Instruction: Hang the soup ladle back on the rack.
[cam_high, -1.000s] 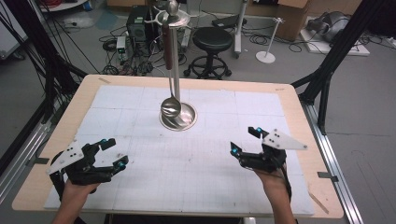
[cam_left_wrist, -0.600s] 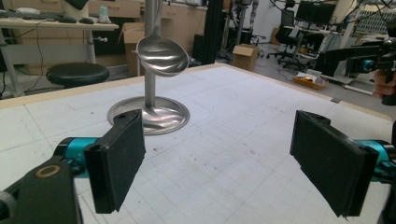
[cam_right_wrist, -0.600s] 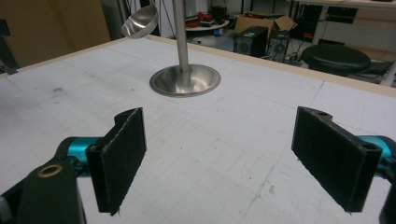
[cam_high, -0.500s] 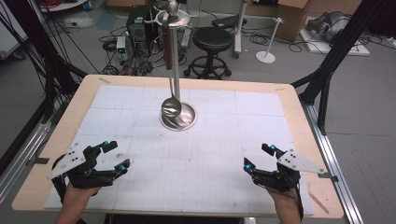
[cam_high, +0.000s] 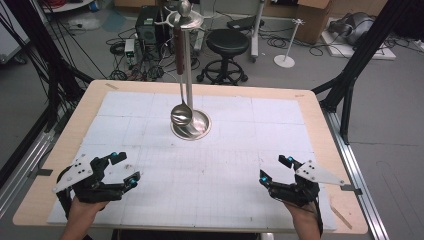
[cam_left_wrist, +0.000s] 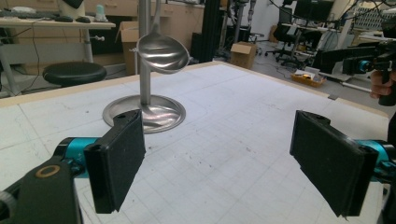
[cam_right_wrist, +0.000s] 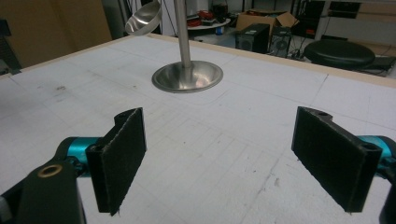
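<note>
Both claws, left gripper (cam_high: 122, 170) and right gripper (cam_high: 274, 168), gape empty at the frame's lower corners, so reaching up-centre for the hanging ladle (cam_high: 181, 114) likely comes next.

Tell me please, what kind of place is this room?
Probably a robotics lab or workshop, not a kitchen. The table stands among tangled floor cables and black frame struts, with a stool, cardboard boxes and office desks behind. A ladle hangs on a steel stand.
</note>
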